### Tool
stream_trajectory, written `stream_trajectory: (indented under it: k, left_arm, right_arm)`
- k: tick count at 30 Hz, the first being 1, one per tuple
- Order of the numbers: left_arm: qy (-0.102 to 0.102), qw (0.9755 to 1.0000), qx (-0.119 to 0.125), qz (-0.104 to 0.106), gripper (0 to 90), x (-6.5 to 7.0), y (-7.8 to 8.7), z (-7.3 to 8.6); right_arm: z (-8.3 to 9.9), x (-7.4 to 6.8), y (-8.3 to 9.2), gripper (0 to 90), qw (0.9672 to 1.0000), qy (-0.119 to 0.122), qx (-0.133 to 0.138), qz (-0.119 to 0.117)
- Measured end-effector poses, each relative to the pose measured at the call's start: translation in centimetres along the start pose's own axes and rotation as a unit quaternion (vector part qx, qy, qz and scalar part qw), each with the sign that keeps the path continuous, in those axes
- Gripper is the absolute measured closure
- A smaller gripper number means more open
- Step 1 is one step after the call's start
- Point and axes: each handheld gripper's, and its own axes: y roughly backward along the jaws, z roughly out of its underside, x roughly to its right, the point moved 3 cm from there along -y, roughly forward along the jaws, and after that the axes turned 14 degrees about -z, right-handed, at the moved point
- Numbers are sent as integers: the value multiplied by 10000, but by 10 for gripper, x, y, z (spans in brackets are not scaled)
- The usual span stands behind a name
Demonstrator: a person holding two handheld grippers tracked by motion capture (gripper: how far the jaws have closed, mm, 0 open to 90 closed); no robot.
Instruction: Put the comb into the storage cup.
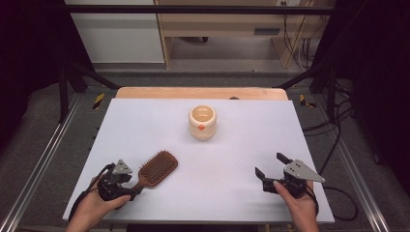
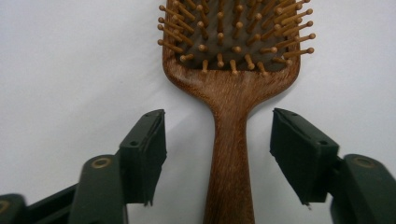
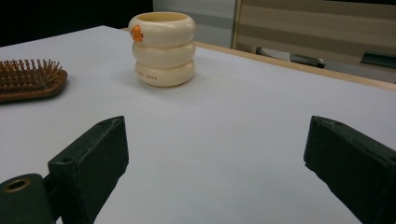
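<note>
So the whole thing hinges on how the wooden paddle hairbrush lies relative to the left gripper. In the high view the brush sits at the near-left of the white table, bristles up, its long axis running from the handle at about 8 o'clock to the head at 2 o'clock. The left gripper comes in along that same line from the handle end, so no twisting looks needed.

In the left gripper view the handle runs straight up toward 12 o'clock, dead centre between the two black jaws. They stand apart with white table showing on both sides of the wood, so the pads aren't touching it; I'd say it's a straddle, not a grip.

The right gripper hovers at the near-right, well apart from the brush, jaws spread wide with nothing between them. Left hand is clearly the nearer one.

For room: the cream ringed cup stands at 12 o'clock of centre, well apart from the brush head, with bare table between. The near table edge is close behind the left hand, so I'd lift or push forward rather than drag back.
</note>
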Motion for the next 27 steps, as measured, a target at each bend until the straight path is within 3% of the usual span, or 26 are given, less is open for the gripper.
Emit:
stream_trajectory:
  k: [10,16,23,27]
  left_arm:
    - [-256,9991,-290,160,568,6,-7,0]
    - [-335,9987,-355,115,622,5,-8,-2]
    - [-581,9973,-451,-24,679,12,-9,-6]
    - [-560,9973,-471,-30,691,12,-9,-6]
  right_arm:
    - [0,0,0,68,10000,-21,-3,-6]
    - [0,0,0,67,10000,-21,-2,-14]
    - [0,0,0,67,10000,-24,7,-16]
    - [0,0,1,67,10000,-24,9,-27]
